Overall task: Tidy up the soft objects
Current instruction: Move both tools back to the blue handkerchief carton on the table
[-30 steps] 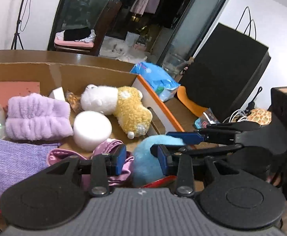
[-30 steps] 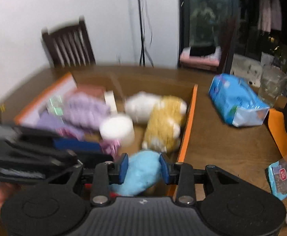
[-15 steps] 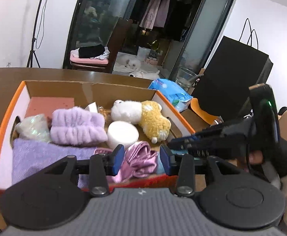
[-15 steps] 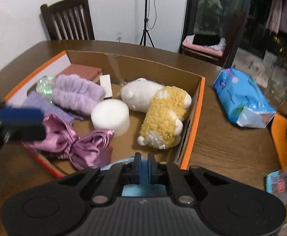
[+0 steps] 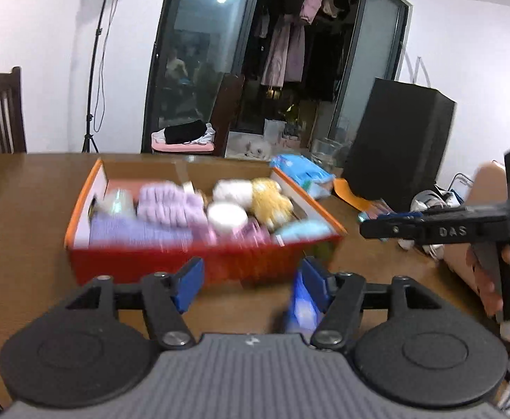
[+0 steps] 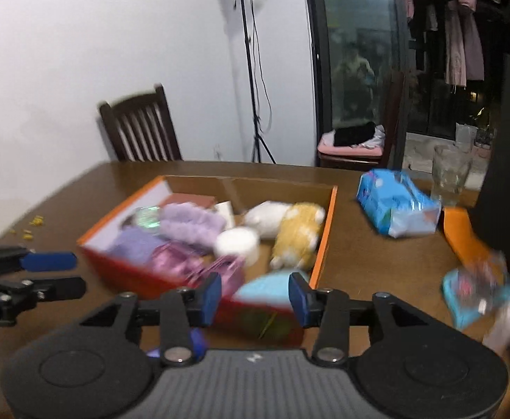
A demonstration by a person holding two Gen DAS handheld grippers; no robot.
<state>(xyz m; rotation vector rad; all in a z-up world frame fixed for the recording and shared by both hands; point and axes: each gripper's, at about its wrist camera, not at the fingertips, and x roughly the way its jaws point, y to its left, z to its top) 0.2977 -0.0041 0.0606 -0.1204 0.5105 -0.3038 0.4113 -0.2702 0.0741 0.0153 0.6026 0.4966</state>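
Fluffy blue pouf [image 6: 272, 288] in rectangular cardboard box [image 6: 326, 230].

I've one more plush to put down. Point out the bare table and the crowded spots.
Bare table left of the box, and a strip between box and blue pack. Crowded: inside the box, and the far right by the snack packet.

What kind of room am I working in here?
Most likely a home dining or living area: a wooden table with a dining chair, clothes hanging behind a glass door, and a light stand suggesting it's set up for recording.
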